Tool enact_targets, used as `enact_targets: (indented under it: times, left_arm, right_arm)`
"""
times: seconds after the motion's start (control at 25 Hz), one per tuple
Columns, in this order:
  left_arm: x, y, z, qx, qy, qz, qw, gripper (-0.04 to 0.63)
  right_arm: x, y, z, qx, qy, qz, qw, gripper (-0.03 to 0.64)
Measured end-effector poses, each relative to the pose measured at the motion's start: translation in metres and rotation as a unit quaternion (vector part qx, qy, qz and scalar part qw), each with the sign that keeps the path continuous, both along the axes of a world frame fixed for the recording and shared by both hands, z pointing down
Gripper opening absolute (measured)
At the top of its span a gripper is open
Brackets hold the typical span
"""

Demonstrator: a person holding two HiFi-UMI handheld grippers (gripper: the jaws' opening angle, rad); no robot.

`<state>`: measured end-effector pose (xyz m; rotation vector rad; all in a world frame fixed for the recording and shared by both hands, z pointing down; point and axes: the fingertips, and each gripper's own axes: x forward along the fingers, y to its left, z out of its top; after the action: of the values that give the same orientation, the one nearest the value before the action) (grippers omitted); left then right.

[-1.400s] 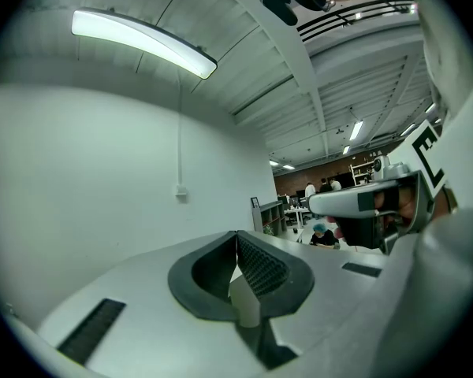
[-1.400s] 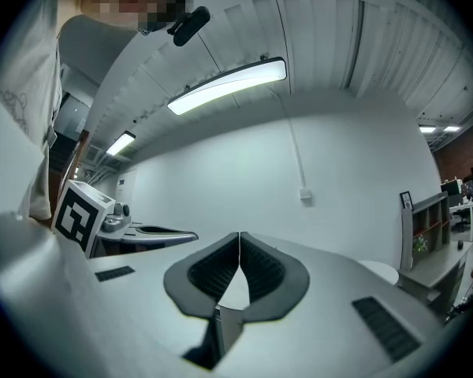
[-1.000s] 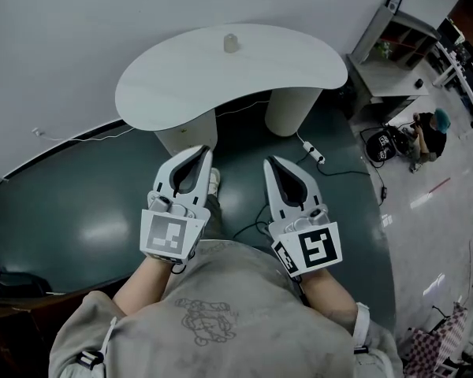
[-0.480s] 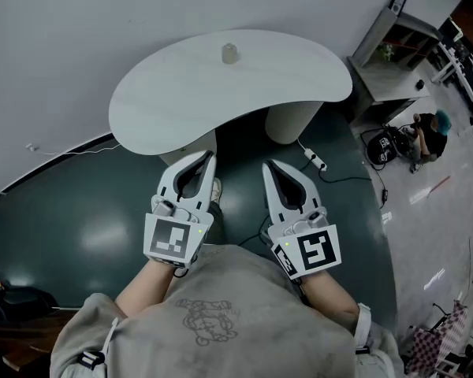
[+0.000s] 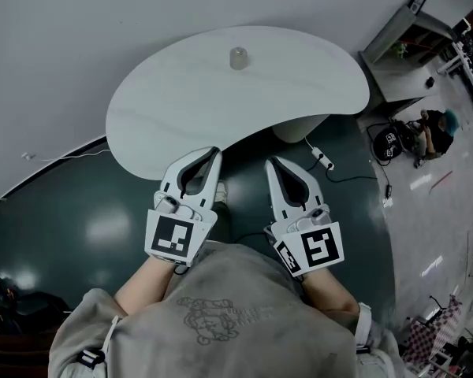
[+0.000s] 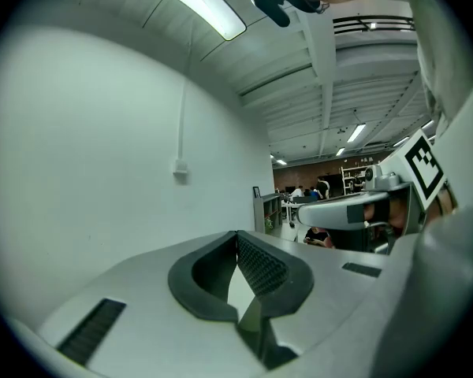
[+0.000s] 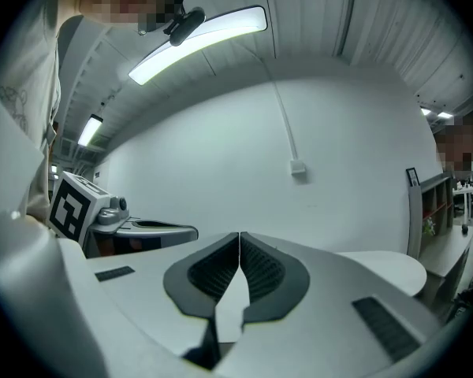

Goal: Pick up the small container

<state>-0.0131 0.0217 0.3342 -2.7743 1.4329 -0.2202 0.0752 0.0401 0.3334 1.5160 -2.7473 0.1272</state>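
A small pale cylindrical container [image 5: 238, 58] stands upright near the far edge of the white kidney-shaped table [image 5: 181, 109]. My left gripper [image 5: 214, 153] and right gripper [image 5: 270, 163] are held side by side in front of my chest, their tips at the table's near edge, well short of the container. Both are shut with nothing between the jaws, as the left gripper view [image 6: 237, 235] and the right gripper view [image 7: 240, 235] show. The container is hidden in both gripper views.
A white wall stands behind the table. A power strip and cable [image 5: 322, 161] lie on the dark floor at the right. Further right are grey shelving [image 5: 402, 53], a black bag [image 5: 392, 142] and a crouching person [image 5: 436, 129].
Both grippers have moved forward together toward the table; their tips now reach its near edge. The table and container appear larger and nearer. The jaws stayed shut.
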Motion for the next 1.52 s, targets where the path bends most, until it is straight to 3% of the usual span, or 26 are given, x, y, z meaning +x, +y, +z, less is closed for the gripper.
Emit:
enact_targets:
  times: [0.44, 0.68, 1.08, 1.28, 1.52]
  left_arm:
    - [-0.035, -0.135, -0.008, -0.014, 0.007, 0.021, 0.9996, 0.017]
    - [-0.047, -0.183, -0.015, -0.01, 0.013, 0.031, 0.9994, 0.017]
    - [-0.059, -0.226, -0.02, -0.004, 0.019, 0.002, 0.9998, 0.017]
    - [-0.065, -0.242, -0.025, 0.002, 0.013, -0.038, 0.9992, 0.017]
    - [-0.055, -0.254, -0.028, -0.002, 0.024, -0.051, 0.9984, 0.017]
  right_arm:
    - [-0.035, -0.128, -0.01, -0.018, 0.024, 0.024, 0.999, 0.029]
    - [-0.047, -0.177, -0.022, -0.012, 0.032, 0.032, 0.999, 0.029]
    - [-0.049, -0.218, -0.03, -0.009, 0.046, 0.017, 0.999, 0.029]
    - [-0.046, -0.231, -0.033, -0.004, 0.048, -0.009, 0.999, 0.029]
    - [-0.033, -0.249, -0.035, -0.001, 0.038, -0.018, 0.999, 0.029]
